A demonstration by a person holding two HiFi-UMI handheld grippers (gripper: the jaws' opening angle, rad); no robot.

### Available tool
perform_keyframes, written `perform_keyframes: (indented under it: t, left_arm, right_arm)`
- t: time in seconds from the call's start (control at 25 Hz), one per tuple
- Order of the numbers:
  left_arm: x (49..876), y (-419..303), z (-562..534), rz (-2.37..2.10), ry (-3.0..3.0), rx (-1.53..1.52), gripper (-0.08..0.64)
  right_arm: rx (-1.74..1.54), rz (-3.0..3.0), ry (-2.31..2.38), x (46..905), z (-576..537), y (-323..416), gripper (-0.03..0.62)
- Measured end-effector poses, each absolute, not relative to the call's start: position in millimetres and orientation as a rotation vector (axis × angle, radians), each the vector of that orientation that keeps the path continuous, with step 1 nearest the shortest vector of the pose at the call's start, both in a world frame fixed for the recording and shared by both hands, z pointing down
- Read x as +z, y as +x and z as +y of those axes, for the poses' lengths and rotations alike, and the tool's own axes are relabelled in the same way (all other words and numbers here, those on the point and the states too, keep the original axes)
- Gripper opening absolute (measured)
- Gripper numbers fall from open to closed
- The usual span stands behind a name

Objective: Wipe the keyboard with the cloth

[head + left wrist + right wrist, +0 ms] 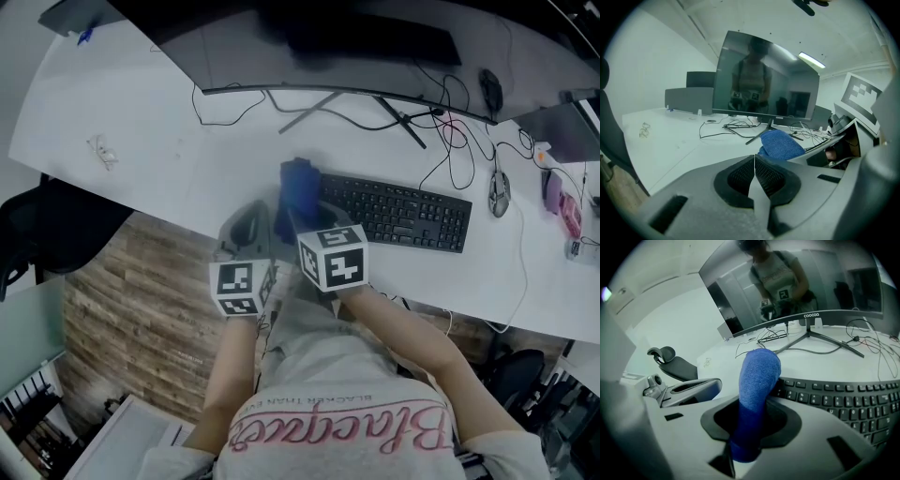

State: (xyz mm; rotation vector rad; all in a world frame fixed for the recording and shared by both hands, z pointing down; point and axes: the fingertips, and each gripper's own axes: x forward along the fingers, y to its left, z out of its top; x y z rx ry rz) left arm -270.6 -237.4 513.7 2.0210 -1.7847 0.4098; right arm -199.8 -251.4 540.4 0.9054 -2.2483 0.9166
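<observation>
A black keyboard [398, 212] lies on the white desk [169, 159], in front of a curved monitor [309, 47]. My right gripper [302, 202] is shut on a blue cloth [298, 187], whose folded end sticks out over the keyboard's left end [820, 397]. In the right gripper view the cloth [754, 394] rises from between the jaws. My left gripper [251, 225] hangs just left of the right one, near the desk's front edge, shut and empty [753, 171]. The cloth [780, 144] also shows in the left gripper view.
A mouse [500, 192] and tangled cables [450, 141] lie right of the keyboard. Small pink items [567, 211] sit at the desk's right end. A crumpled clear wrapper [101, 148] lies far left. A black office chair [47, 225] stands left of the desk.
</observation>
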Motion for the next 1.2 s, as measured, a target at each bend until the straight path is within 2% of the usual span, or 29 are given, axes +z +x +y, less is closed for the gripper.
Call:
perform_keyframes:
  t: [1.2]
  left_arm:
    - [509.6, -186.9, -241.5, -1.776, 2.03, 0.453, 0.006]
  right_arm:
    - [0.898, -2.231, 0.899, 541.5, -256.0, -111.2, 0.101]
